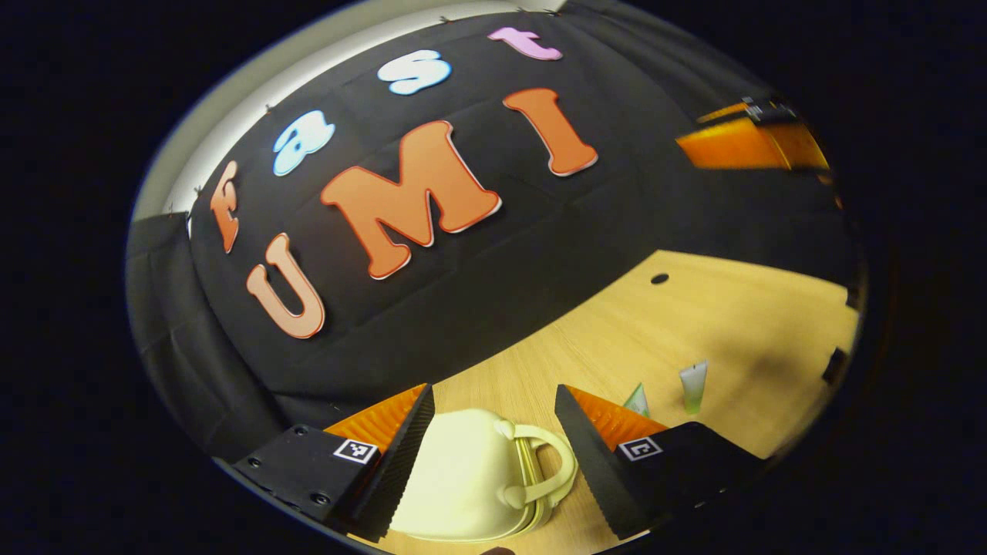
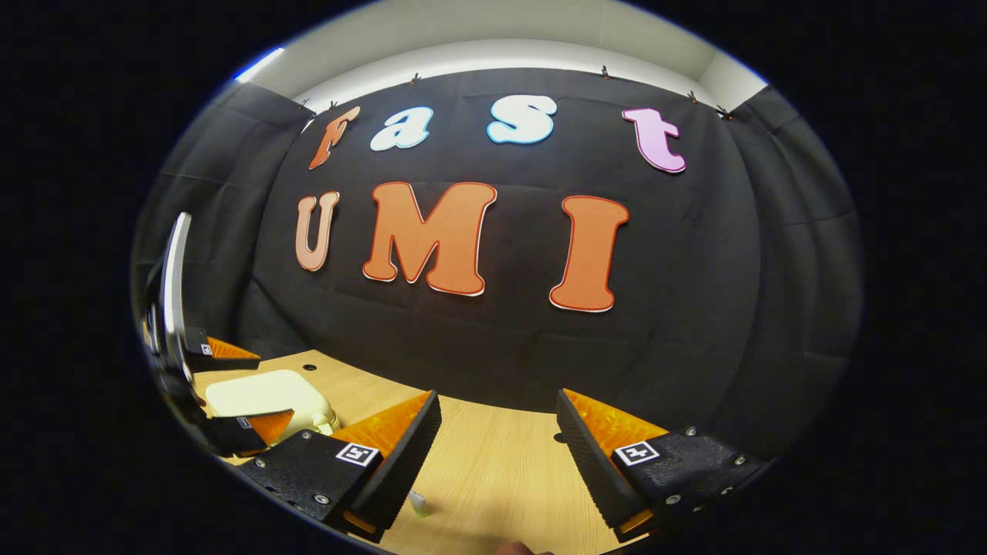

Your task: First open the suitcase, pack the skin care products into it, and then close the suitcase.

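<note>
- Plainly, in the left gripper view the left gripper (image 1: 493, 432) has its jaws spread wide, nothing pinched between them; its two fingers rise from about 7 and 5 o'clock.
- Between and beyond those fingers, at 6 o'clock, lies the suitcase (image 1: 463, 486): a small cream, rounded case, lid down and closed, lying flat on the wooden table (image 1: 740, 324).
- The case's handle (image 1: 551, 470) is a cream loop on the side turned toward the right-hand finger; whether either finger touches the case I cannot tell.
- Toward 4 o'clock stand two skin care tubes: a pale tube with a green base (image 1: 694, 387) in the open, and a second tube (image 1: 637, 401) partly hidden behind the finger.
- A small dark hole (image 1: 659, 278) marks the tabletop near 3 o'clock.
- In the right gripper view the right gripper (image 2: 497, 439) likewise has its jaws wide apart and empty, over bare table.
- At 6 o'clock, just by its left-hand finger, a small pale item (image 2: 419, 503) sits on the wood; too little shows to name it.
- At 8 o'clock in that view the same cream case lies with the other gripper's open fingers to either side of it.
</note>
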{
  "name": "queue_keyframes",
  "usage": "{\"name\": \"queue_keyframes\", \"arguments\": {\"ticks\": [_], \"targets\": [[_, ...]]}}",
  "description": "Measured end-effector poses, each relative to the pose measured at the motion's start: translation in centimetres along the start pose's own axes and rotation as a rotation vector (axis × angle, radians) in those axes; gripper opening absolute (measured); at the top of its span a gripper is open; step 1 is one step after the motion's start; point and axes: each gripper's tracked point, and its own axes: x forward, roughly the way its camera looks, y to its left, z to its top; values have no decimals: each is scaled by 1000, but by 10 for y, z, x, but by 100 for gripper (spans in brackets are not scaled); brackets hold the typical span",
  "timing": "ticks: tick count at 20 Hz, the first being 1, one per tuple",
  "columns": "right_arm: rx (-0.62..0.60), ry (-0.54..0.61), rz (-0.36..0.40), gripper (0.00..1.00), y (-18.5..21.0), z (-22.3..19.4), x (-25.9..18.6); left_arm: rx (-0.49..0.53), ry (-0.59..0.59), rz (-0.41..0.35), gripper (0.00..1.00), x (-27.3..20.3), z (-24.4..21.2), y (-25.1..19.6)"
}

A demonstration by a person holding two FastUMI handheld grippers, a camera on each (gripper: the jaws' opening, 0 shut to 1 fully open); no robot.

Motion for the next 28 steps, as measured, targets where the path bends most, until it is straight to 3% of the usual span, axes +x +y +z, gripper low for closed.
{"name": "queue_keyframes", "arguments": {"ticks": [12,13,16,20,21,23,25,26,27,28], "targets": [[-7,40,-65,95,-45,-27,-16,420,173,-60,96,32,-98,-55],[6,48,-70,95,-47,-30,-16,443,190,-72,90,34,-106,-58],[34,63,-72,95,-50,-35,-13,501,241,-63,90,37,-125,-58],[52,66,-73,95,-51,-34,-8,665,220,-36,79,46,-132,-63],[61,62,-69,96,-49,-32,-8,714,220,-30,68,48,-136,-66],[59,52,-68,95,-47,-29,-6,766,234,-22,59,52,-146,-67],[45,55,-66,95,-47,-31,-6,775,241,15,35,57,-150,-63],[41,58,-65,95,-46,-32,-6,771,235,13,29,59,-148,-63],[38,61,-64,95,-46,-34,-7,742,234,7,13,58,-147,-65],[36,65,-61,95,-45,-35,-8,701,232,0,13,56,-147,-63]]}}
